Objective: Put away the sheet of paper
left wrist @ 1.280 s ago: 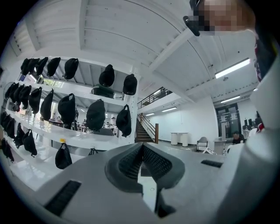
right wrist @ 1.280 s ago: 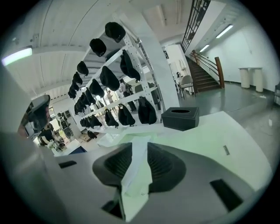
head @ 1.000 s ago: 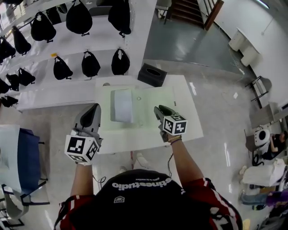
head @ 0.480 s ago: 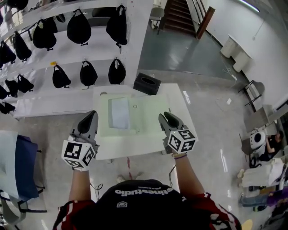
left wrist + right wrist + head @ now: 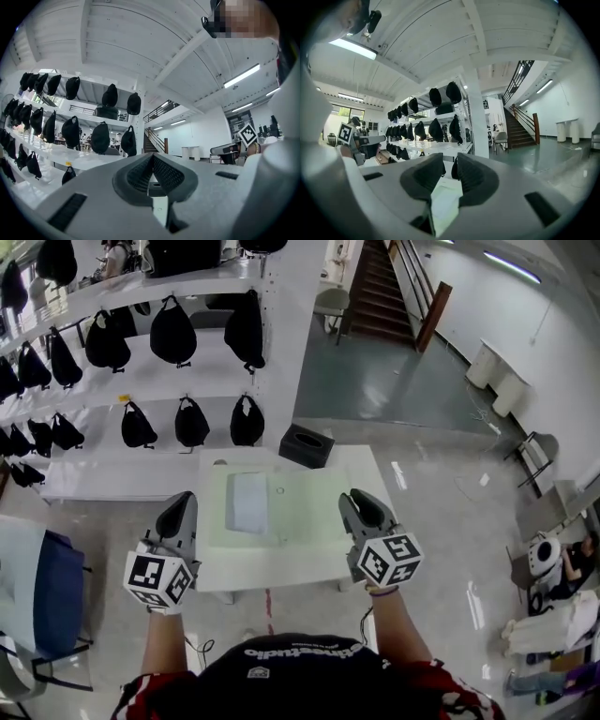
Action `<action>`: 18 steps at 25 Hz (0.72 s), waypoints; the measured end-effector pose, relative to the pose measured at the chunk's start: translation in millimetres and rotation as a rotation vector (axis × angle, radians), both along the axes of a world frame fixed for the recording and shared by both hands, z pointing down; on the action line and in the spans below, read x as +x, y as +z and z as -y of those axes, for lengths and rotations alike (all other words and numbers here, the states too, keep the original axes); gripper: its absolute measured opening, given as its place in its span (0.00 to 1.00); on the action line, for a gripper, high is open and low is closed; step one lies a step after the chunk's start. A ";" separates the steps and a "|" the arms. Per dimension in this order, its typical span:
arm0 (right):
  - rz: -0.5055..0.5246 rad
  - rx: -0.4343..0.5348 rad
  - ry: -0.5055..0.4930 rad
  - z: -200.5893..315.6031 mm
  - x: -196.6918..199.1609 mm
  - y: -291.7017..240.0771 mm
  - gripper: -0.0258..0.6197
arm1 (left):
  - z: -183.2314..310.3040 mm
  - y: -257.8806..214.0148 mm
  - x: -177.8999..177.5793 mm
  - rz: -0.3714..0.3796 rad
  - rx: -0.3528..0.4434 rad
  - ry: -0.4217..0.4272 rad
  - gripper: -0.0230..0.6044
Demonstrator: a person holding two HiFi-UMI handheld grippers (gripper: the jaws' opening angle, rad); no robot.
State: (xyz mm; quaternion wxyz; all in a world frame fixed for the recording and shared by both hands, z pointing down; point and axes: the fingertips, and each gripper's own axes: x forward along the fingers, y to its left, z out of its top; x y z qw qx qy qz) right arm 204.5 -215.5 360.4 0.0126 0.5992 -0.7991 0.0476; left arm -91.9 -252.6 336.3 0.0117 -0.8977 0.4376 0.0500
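The sheet of paper (image 5: 248,502) lies flat on the left half of a pale green mat (image 5: 314,512), its long sides running away from the person. Just to its right, apart from it, a small ring-shaped thing (image 5: 279,490) sits on the mat. The mat covers most of a white counter (image 5: 375,474). A black tissue box (image 5: 307,444) stands at the counter's far edge, beyond the mat.

Neither tool touches the paper. The left hand-held gripper (image 5: 178,504) hangs over the counter's near left corner, well apart from the sheet. In its own view the left hand-held gripper (image 5: 152,158) has its ribbed pads pressed together at the tips, with nothing caught between them. The right hand-held gripper (image 5: 359,501) hangs over the near right part of the counter, farther from the sheet. In its own view the right hand-held gripper (image 5: 450,161) has its jaws spread with a clear gap, closing at this moment, and nothing sits between them. Only the pale surface below shows through the gap.

To the left and beyond the counter, white shelves (image 5: 141,381) carry rows of black bags (image 5: 173,331). A staircase (image 5: 375,296) rises at the far end of the room, and a blue chair (image 5: 52,592) stands at the person's left.
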 end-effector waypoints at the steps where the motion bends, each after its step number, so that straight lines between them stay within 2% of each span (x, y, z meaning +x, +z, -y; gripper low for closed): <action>1: -0.006 0.005 -0.003 -2.4 0.6 -2.1 0.18 | -1.5 -2.9 2.7 -0.003 0.007 -0.003 0.04; 18: -0.029 0.048 -0.004 -18.4 15.8 -16.6 0.07 | -33.2 -24.8 39.6 -0.005 0.055 -0.012 0.04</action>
